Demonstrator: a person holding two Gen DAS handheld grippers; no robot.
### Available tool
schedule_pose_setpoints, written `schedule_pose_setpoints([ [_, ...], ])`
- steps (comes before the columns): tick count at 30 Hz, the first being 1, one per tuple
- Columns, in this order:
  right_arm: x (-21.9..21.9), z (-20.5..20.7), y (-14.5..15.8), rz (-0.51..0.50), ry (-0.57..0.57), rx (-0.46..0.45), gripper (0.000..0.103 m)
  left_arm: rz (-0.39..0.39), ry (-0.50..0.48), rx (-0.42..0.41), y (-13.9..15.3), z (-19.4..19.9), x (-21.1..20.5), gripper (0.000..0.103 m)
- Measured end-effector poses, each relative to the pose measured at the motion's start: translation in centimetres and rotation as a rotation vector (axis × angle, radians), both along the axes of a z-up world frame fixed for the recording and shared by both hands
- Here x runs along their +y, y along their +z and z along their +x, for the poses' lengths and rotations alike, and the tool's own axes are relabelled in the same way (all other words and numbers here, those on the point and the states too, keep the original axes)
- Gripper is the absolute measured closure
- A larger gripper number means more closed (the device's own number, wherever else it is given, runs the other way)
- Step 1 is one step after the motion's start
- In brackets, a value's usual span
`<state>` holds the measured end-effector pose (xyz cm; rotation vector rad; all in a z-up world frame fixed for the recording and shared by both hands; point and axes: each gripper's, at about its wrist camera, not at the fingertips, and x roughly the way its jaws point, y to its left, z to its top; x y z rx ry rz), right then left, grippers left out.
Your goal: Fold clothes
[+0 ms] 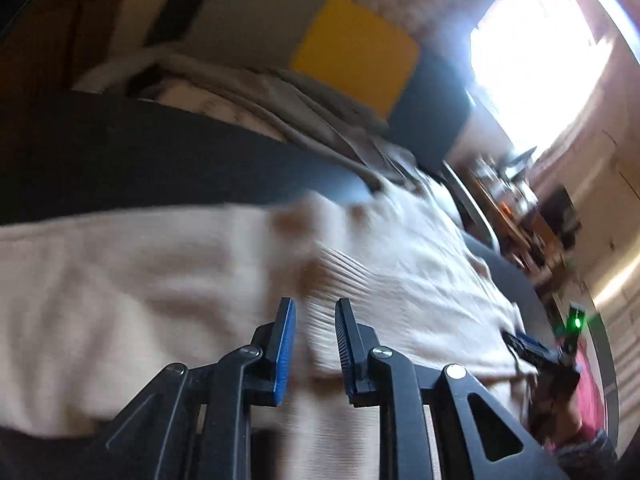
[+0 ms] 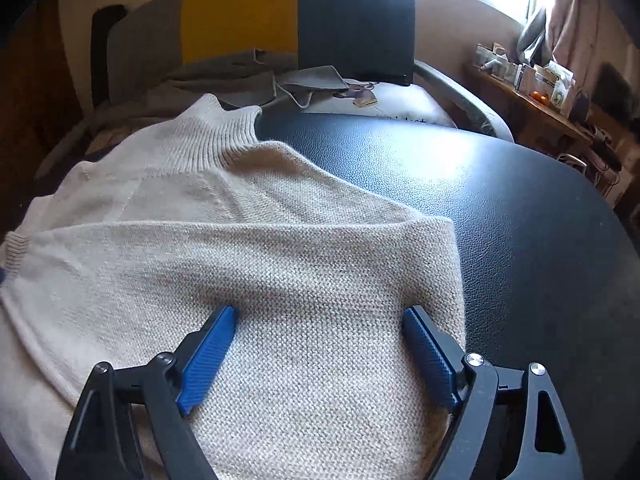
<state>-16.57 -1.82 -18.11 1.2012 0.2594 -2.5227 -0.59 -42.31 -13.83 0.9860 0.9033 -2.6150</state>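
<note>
Cream knit sweater (image 2: 248,248) lies on black leather-grain table (image 2: 500,208), ribbed collar (image 2: 216,136) toward far edge, one sleeve folded across body, ribbed cuff (image 2: 14,252) at left. Right gripper (image 2: 320,356) over lower body of sweater, blue pads (image 2: 208,360) spread wide, nothing between them. Left gripper (image 1: 316,344) low over same sweater (image 1: 160,300), view motion-blurred, pads narrowly apart around knit fabric; cannot tell whether pinching. Grey clothes (image 2: 240,76) heaped beyond collar; chair with yellow panel (image 2: 240,12) behind; cluttered wooden shelf (image 2: 532,92) at right
</note>
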Motion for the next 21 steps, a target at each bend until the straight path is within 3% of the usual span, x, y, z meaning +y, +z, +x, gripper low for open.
schedule_pose_setpoints([
  [3, -0.1, 0.5, 0.0, -0.003, 0.0, 0.001, 0.016, 0.04, 0.044, -0.078, -1.5, 0.0, -3.7, 0.083],
  [4, -0.1, 0.6, 0.0, -0.004, 0.0, 0.001, 0.016, 0.039, 0.068, -0.128, -2.4, -0.1, -4.9, 0.088],
  [5, -0.1, 0.6, 0.0, -0.005, 0.0, 0.001, 0.016, 0.06, 0.072, -0.121, -2.8, 0.1, -5.8, 0.095],
  [11, -0.4, 0.4, 0.0, -0.002, 0.001, 0.003, 0.016, 0.163, 0.09, -0.087, -3.9, 1.2, -8.5, 0.103],
  [14, -0.9, -0.3, -0.3, -0.003, 0.004, -0.001, 0.015, 0.147, 0.081, -0.081, -2.4, 0.6, -7.9, 0.086],
  [18, -0.8, -1.3, 0.4, -0.055, 0.047, -0.037, 0.016, 0.081, -0.014, -0.016, 1.5, -1.8, -6.3, 0.083],
  [21, -1.0, -2.9, 2.2, -0.157, 0.104, -0.079, 0.033, 0.033, -0.132, 0.019, 4.1, -5.6, -5.0, 0.082],
])
